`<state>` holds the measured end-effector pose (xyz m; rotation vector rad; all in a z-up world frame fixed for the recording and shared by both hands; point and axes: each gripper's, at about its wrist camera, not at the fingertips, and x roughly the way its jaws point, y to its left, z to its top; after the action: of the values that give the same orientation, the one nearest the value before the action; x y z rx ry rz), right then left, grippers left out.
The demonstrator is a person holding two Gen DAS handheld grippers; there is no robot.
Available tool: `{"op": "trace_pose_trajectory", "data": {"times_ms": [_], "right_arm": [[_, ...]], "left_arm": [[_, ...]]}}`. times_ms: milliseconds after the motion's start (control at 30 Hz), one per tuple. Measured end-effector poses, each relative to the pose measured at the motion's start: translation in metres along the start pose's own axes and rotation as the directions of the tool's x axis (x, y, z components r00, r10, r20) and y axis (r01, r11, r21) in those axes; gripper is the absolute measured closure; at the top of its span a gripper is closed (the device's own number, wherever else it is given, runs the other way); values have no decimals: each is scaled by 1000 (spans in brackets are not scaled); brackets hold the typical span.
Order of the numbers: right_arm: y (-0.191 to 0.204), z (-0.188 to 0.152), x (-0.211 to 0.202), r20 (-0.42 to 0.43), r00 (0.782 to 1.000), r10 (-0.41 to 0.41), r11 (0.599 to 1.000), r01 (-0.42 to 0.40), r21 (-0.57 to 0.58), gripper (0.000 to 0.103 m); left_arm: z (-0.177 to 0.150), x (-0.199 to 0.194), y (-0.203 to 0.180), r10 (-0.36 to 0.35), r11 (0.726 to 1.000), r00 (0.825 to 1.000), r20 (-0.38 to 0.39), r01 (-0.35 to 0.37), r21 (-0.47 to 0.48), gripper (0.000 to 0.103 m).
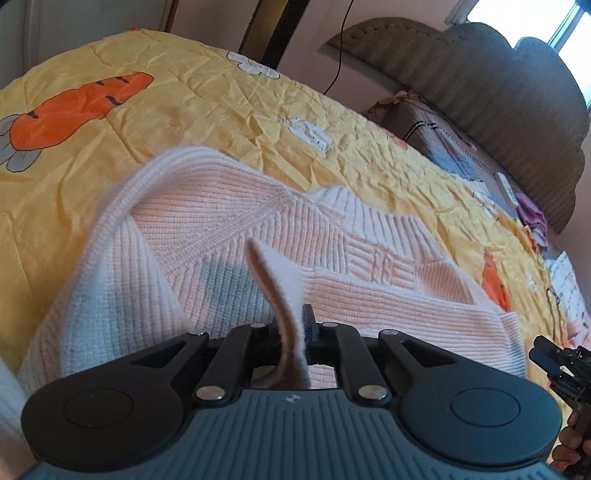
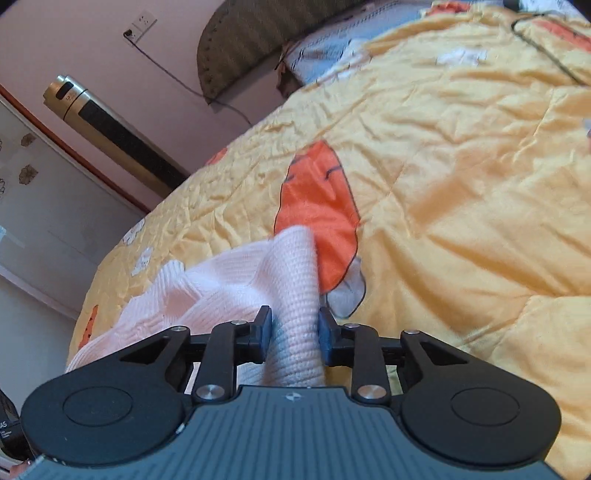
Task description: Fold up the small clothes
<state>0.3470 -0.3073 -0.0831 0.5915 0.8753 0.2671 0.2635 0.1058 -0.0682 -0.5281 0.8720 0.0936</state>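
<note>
A pale pink ribbed knit sweater [image 1: 236, 236] lies on a yellow quilt [image 1: 221, 96] printed with orange carrots. My left gripper [image 1: 293, 328] is shut on a thin edge of the sweater, which stands up as a fold between the fingers. In the right wrist view my right gripper [image 2: 294, 328] is shut on a thick rolled part of the sweater [image 2: 291, 295], lifted off the quilt [image 2: 443, 184]. The right gripper also shows at the left wrist view's right edge [image 1: 554, 365].
An olive padded headboard [image 1: 480, 85] and pillows [image 1: 443, 144] are at the bed's far end. A tall silver tower fan [image 2: 110, 129] stands by the pink wall, with a cable running from a wall socket [image 2: 138, 26]. A black cord [image 2: 546, 48] lies on the quilt.
</note>
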Motion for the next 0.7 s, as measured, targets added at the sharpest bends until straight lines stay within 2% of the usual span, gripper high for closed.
{"op": "trace_pose_trajectory", "data": {"times_ms": [67,133,200,267,333,367,500,567,700], "right_arm": [[11,-1,-26,112,994,22,999,-19,-28,70],[24,-4,-39,127,988,86,994,-78,-73,68],[42,-9,-38,105,989,103,986,-88,-141,59],[58,-16,-28,69,994,86,974,-69,-216,59],[76,-24,-11,48,998,36,955,-21,-294,52],[83,-28,-3,40,999,16,945,-2,-326,50],[102,-46,25,55,993,-106,873,119,-472,50],[102,-53,34,61,987,-147,845,157,-510,49],[90,-59,36,51,991,-126,851,134,-508,44]], "left_arm": [[2,-26,2,8,1000,997,79,-9,13,95],[2,-48,-2,16,999,987,162,-23,43,94],[0,-57,-13,21,996,977,212,-38,76,93],[-4,-51,-32,1,988,980,198,-32,152,79],[-16,-34,-49,22,973,983,182,-62,221,48],[-23,-23,-56,39,963,984,172,-83,257,44],[-49,23,-68,95,929,991,95,-123,350,44],[-63,25,-67,100,910,983,152,-152,386,44],[-69,23,-61,78,916,983,167,-137,378,44]]}}
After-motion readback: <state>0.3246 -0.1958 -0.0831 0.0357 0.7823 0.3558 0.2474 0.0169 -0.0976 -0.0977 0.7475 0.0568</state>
